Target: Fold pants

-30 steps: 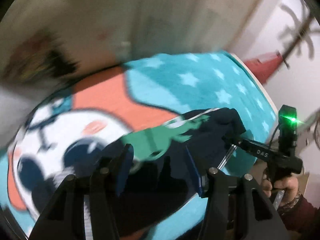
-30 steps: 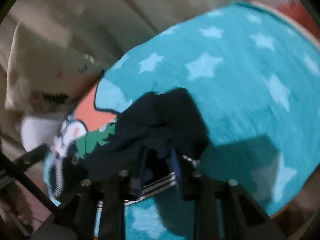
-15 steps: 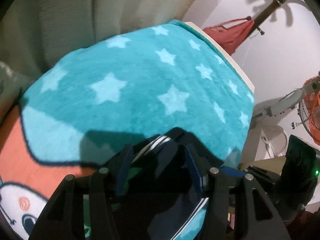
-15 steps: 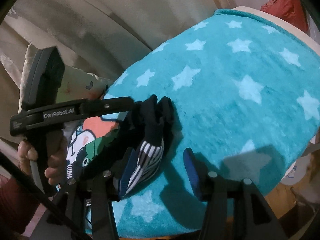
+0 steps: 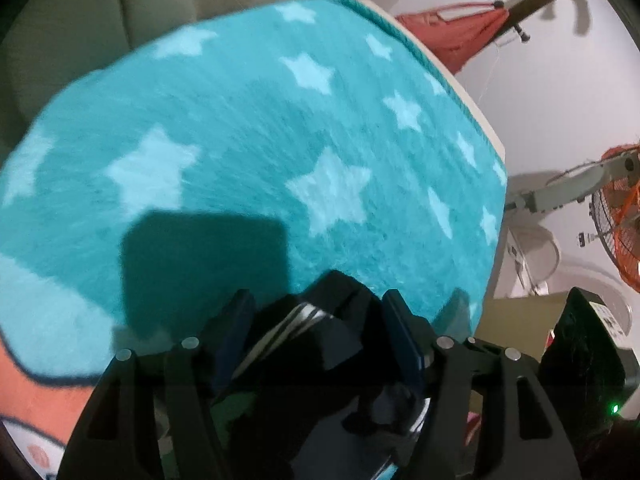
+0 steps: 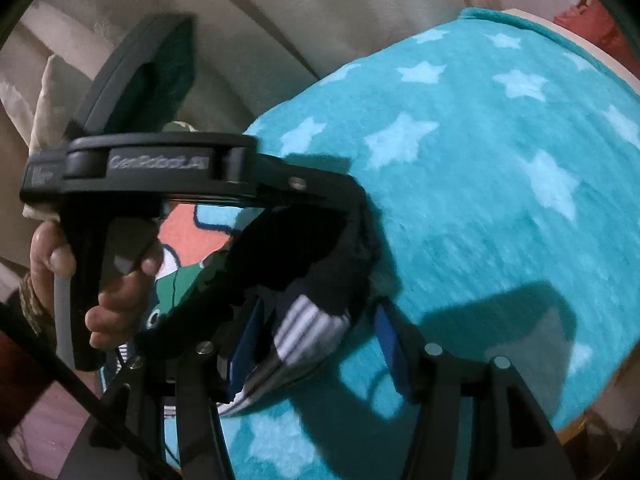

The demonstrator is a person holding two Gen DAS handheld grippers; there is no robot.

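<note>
L wrist view: left gripper (image 5: 316,332) is angled down over the teal star blanket (image 5: 280,140), jaws opening, the dark pants (image 5: 332,320) bunched between them w/ a striped edge showing; pads not clearly pressing.

R wrist view: right gripper (image 6: 316,340) jaws opening too, pants' striped cuff (image 6: 308,328) lying loose between the blue pads. Person's hand (image 6: 100,272) grips the left tool's handle beside the pants.

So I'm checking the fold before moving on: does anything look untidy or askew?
Yes. The dark pants lie bunched in a lump on the star blanket, striped waistband turned out, not flat. Both hand-held grippers' jaws are opening around it.
</note>
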